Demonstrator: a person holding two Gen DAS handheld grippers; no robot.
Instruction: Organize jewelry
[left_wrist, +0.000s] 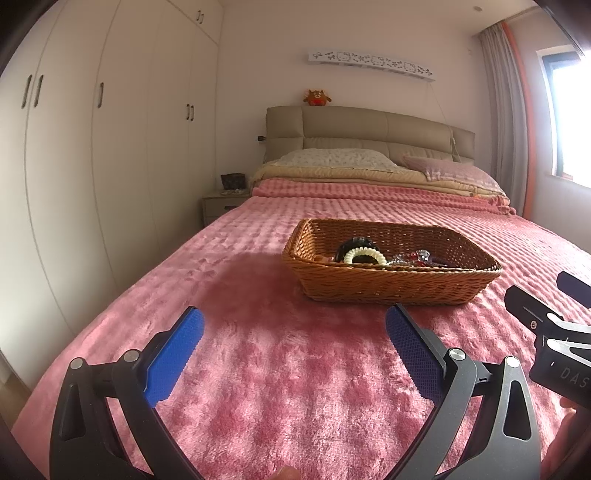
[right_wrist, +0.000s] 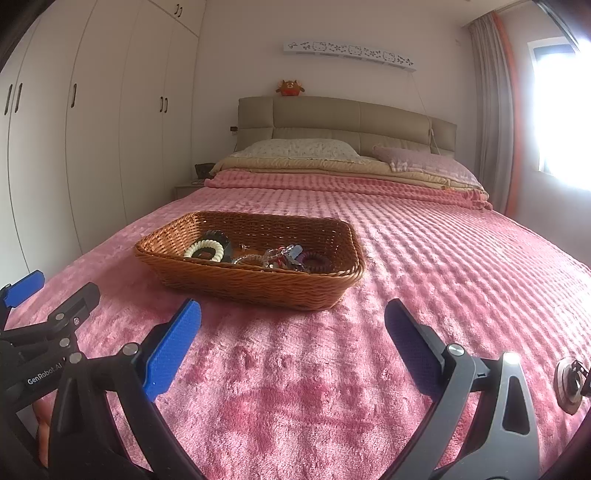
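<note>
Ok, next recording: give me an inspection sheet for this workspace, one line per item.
Surface: pink blanket spread over the bed.
Job's things: wicker basket on the blanket, holding a cream coil bracelet, a purple coil and mixed small pieces.
Clutter: nothing seen on the blanket besides the basket.
Grippers: left gripper and right gripper both open, empty, short of the basket.
Cables: thin cord hanging over the headboard.
Surroundings: wardrobe, nightstand, pillows, plush toy, window.
</note>
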